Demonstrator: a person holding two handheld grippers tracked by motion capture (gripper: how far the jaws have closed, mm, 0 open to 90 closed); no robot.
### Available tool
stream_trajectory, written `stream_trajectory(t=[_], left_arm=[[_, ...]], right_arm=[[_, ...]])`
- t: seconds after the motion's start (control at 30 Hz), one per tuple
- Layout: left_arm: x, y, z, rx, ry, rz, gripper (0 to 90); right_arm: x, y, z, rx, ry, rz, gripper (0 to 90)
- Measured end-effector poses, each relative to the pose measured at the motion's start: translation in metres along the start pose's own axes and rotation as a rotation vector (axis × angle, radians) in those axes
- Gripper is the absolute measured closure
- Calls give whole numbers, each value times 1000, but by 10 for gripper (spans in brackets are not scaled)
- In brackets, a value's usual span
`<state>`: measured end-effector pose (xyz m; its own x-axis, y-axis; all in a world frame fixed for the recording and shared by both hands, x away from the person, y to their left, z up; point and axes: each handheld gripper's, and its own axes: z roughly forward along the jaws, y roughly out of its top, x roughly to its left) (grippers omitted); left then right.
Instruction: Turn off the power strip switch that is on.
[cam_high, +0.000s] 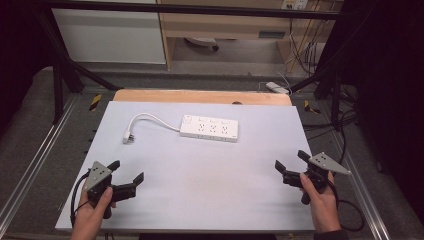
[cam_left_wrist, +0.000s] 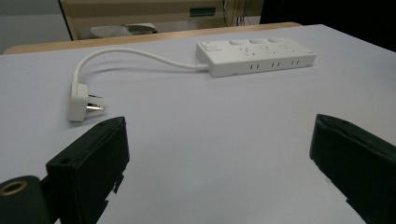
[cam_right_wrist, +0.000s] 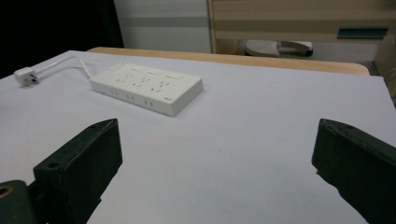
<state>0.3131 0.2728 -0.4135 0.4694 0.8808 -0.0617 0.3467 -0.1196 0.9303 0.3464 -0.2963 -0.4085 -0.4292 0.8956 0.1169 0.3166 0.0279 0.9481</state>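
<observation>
A white power strip (cam_high: 209, 128) lies flat at the far middle of the pale mat (cam_high: 200, 170). Its white cable curves left to a plug (cam_high: 128, 136) resting on the mat. In the left gripper view the strip (cam_left_wrist: 254, 56) is ahead to the right and the plug (cam_left_wrist: 79, 103) lies just beyond the left jaw. The right gripper view has the strip (cam_right_wrist: 147, 87) ahead to the left and the plug (cam_right_wrist: 24, 76) far left. My left gripper (cam_high: 126, 170) is open at the near left. My right gripper (cam_high: 291, 160) is open at the near right. Both hold nothing.
The mat covers a wooden tabletop (cam_high: 200, 96) whose far edge shows. Black frame bars (cam_high: 65, 70) stand at both sides. Cables and another white strip (cam_high: 277, 88) lie on the floor beyond. A white cabinet (cam_high: 110, 35) and wooden shelving (cam_high: 225, 25) are behind.
</observation>
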Motion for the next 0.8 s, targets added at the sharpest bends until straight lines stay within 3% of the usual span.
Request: stream_trajectory(t=[0.2, 0.4, 0.6, 0.7, 0.8], left_arm=[[0, 0, 0, 3, -3, 2, 49], [0, 0, 0, 2, 0, 3, 49], [-1, 0, 1, 9, -3, 7, 49], [-2, 0, 1, 9, -5, 11, 49], [-2, 0, 1, 10, -7, 10, 49]], right_arm=[[-1, -17, 10, 44, 9, 25, 28], [8, -30, 27, 89, 20, 29, 30], [19, -35, 50, 144, 28, -19, 34], [26, -36, 63, 209, 24, -77, 39], [30, -33, 64, 246, -24, -122, 44]])
